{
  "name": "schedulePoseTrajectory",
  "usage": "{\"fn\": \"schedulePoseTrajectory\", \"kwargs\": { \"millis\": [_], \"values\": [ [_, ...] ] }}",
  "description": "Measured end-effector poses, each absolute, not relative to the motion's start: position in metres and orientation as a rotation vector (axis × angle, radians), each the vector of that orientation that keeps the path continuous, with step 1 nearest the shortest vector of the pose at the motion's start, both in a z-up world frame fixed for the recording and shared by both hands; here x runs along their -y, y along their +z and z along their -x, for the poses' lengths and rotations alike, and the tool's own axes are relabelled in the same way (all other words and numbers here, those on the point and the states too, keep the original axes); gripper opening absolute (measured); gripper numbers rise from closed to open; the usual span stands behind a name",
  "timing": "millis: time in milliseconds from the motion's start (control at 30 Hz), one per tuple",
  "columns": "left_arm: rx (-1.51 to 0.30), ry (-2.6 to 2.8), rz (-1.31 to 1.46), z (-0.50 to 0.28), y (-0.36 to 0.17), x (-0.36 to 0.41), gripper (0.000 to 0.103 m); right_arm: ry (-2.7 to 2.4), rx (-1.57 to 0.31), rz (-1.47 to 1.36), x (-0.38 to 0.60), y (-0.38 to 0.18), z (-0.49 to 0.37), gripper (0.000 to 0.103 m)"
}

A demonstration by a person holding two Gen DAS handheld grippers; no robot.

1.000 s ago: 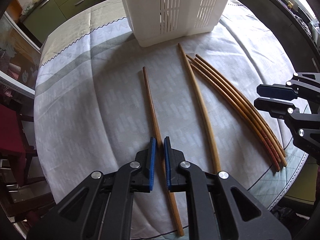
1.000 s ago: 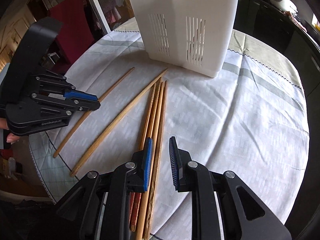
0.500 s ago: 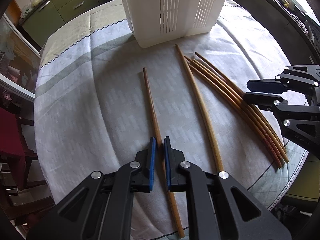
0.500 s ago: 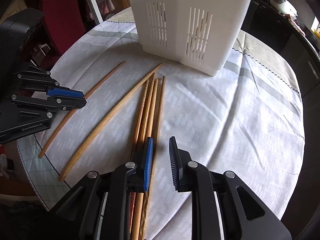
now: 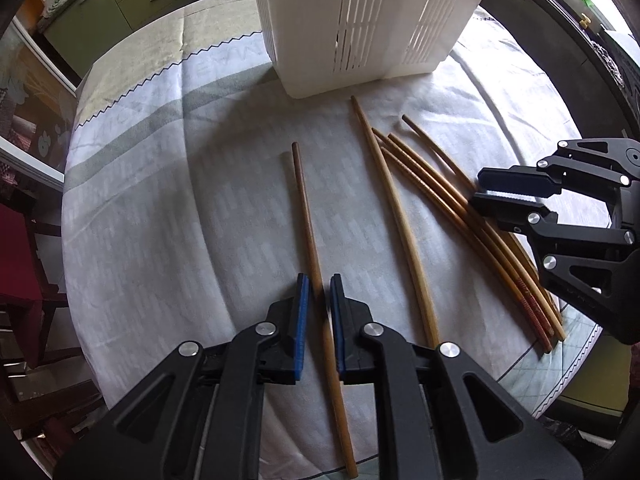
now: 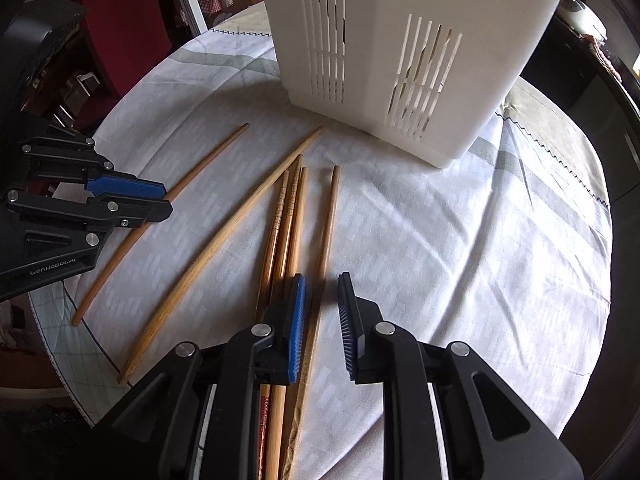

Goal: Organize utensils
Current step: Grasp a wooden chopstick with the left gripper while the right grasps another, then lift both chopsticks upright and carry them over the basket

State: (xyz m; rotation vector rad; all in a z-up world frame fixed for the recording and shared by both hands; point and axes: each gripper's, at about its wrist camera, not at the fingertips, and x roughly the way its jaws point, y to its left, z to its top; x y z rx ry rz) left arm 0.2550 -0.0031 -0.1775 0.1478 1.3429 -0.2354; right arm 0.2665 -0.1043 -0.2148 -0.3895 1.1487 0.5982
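Wooden chopsticks lie loose on the cloth-covered table [image 5: 140, 208], all pointing toward the white slotted holder [image 5: 360, 20] at the far edge. Your left gripper [image 5: 318, 320] straddles the dark single stick [image 5: 308, 232], jaws a narrow gap apart on either side of it, gripping nothing. Your right gripper [image 6: 322, 328] hovers over the bundle [image 6: 286, 232], jaws parted a little wider around the outermost stick [image 6: 326, 236]. A pale stick [image 5: 396, 216] lies between.
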Motion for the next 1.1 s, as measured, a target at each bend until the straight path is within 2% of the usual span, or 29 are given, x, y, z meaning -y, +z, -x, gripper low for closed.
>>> {"fn": "schedulePoseTrajectory", "kwargs": {
  "millis": [100, 233, 333, 533, 833, 1100],
  "values": [
    [-1.343, -0.236, -0.164, -0.257, -0.176, 0.006, 0.018, 0.599, -1.146, 0.397, 0.102, -0.216, -0.267, 0.008],
    [-1.337, -0.228, -0.182, -0.258, -0.175, 0.011, 0.019, 0.586, -1.136, 0.376, 0.110, -0.215, -0.269, 0.007],
    [-1.330, -0.225, -0.183, -0.257, -0.174, 0.013, 0.007, 0.598, -1.120, 0.322, 0.120, -0.208, -0.268, 0.007],
    [-1.294, -0.224, -0.162, -0.250, -0.170, 0.007, 0.006, 0.607, -1.013, 0.212, 0.152, -0.166, -0.256, 0.007],
    [-1.134, -0.227, -0.141, -0.229, -0.112, -0.004, 0.006, 0.612, -0.846, 0.078, 0.201, -0.111, -0.218, 0.007],
    [-1.020, -0.233, -0.140, -0.202, -0.069, -0.003, 0.006, 0.614, -0.805, 0.054, 0.225, -0.097, -0.197, 0.007]
  ]
}}
